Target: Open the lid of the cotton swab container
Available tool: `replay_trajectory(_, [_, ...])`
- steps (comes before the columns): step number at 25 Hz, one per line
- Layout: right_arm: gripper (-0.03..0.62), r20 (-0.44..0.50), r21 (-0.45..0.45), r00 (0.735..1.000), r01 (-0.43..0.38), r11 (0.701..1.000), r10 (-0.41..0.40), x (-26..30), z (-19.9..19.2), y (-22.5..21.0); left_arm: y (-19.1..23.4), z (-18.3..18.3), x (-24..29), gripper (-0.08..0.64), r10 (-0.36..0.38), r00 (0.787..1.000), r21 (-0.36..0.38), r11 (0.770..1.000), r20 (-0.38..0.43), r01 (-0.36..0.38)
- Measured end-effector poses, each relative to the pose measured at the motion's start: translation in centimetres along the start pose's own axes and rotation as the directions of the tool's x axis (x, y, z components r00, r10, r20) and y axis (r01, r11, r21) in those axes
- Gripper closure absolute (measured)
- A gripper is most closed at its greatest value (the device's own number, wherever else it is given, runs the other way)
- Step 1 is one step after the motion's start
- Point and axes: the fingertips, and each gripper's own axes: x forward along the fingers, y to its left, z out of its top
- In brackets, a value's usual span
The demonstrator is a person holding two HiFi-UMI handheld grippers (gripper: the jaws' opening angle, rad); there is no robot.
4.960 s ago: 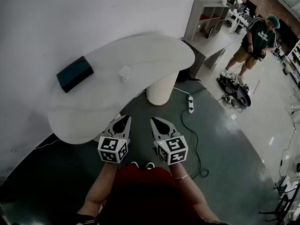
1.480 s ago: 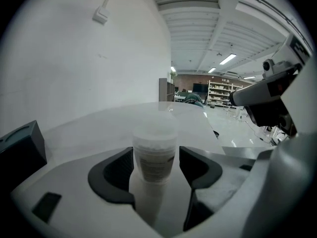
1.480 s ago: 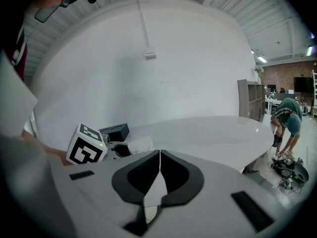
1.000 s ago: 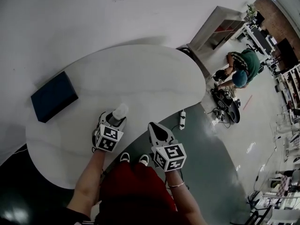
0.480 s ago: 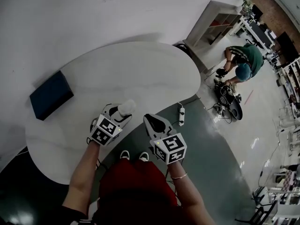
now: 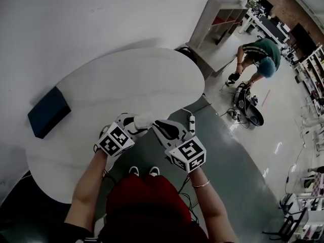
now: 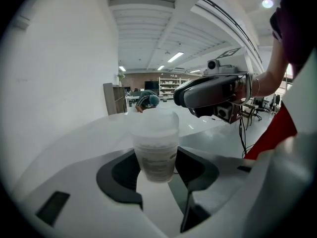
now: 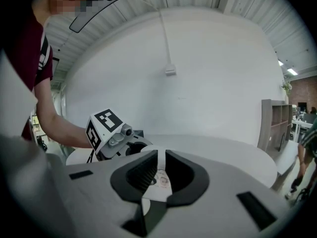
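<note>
The cotton swab container [image 6: 143, 119], a frosted plastic tub with a white lid, is off the table at its near edge. My left gripper [image 6: 132, 121] is shut on its lower body. In the left gripper view the container [image 7: 156, 143] stands upright between the two pads, lid on top. My right gripper [image 6: 157, 123] points at the container from the right, its tips close to the lid. Its jaws are nearly together and starting to open, with nothing between them. Through the slit of the right gripper [image 8: 161, 155] part of the container's label [image 8: 159, 176] shows.
The white rounded table [image 6: 126, 80] carries a dark blue box [image 6: 48, 111] at its left. A power strip [image 6: 192, 123] and cables lie on the grey floor. A grey shelf unit [image 6: 217, 24] and a person bending over [image 6: 258, 57] are far right.
My left gripper has lifted the container off the table and carried it right, toward the right gripper. The right gripper has swung in to meet it.
</note>
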Motion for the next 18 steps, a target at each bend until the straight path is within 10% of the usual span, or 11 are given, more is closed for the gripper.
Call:
replay_trajectory(10, [0.339, -0.098, -0.093, 0.987, -0.14, 0.986, 0.131, -0.9, -1.1, -0.7, -2.3, 2.1, 1.3, 0.327, -0.127, 0.991, 0.048, 0.991, 0.03, 0.126])
replay_trajectory(18, [0.327, -0.174, -0.156, 0.949, -0.289, 0.945, 0.261, 0.0, -1.0, -0.8, -3.3, 3.1, 1.0, 0.327, -0.213, 0.976, 0.069, 0.975, 0.052, 0.209])
